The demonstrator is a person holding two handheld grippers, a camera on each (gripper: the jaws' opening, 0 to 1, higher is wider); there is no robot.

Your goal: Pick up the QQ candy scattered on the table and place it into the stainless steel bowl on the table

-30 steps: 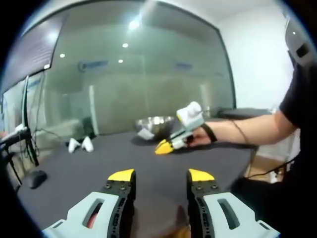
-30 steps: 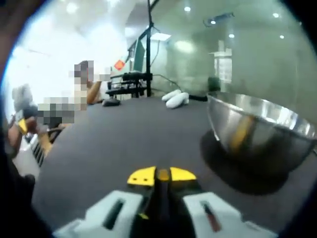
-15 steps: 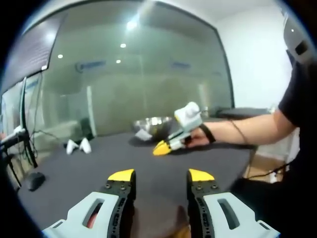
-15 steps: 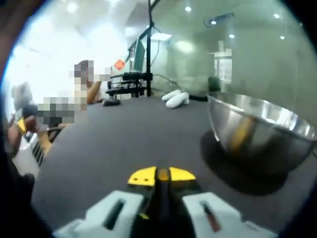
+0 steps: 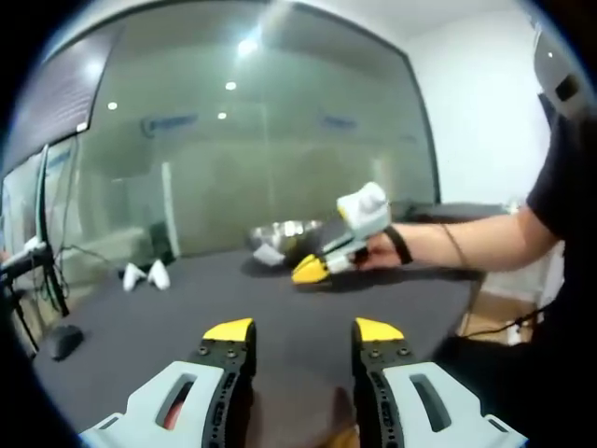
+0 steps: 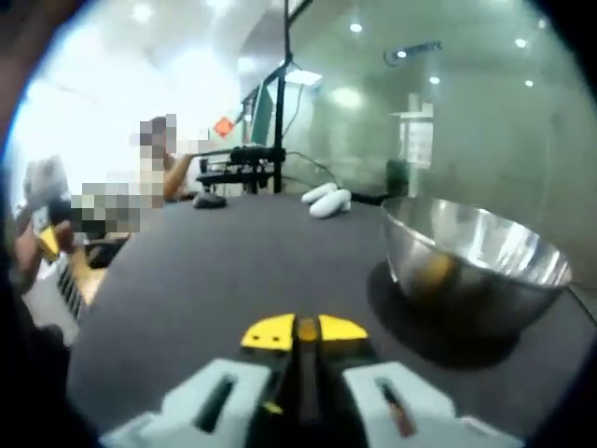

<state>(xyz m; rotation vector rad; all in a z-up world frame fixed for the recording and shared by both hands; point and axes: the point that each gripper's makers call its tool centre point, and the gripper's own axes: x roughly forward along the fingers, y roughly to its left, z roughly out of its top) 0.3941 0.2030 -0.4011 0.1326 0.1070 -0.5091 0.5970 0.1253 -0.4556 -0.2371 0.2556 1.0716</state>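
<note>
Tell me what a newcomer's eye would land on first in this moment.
The shiny stainless steel bowl stands out, sitting on the dark table ahead and to the right of the right gripper, whose yellow-tipped jaws are pressed together. In the left gripper view, the left gripper has its jaws spread wide over the table.

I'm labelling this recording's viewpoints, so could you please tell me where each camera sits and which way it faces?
Left gripper view: rides the left gripper, jaws apart, facing across the dark table toward the stainless steel bowl and glass wall; the person's forearm holds the right gripper.
Right gripper view: rides the right gripper, jaws together, above the table, bowl to its right.
Shared: table, bowl, two white objects.
</note>
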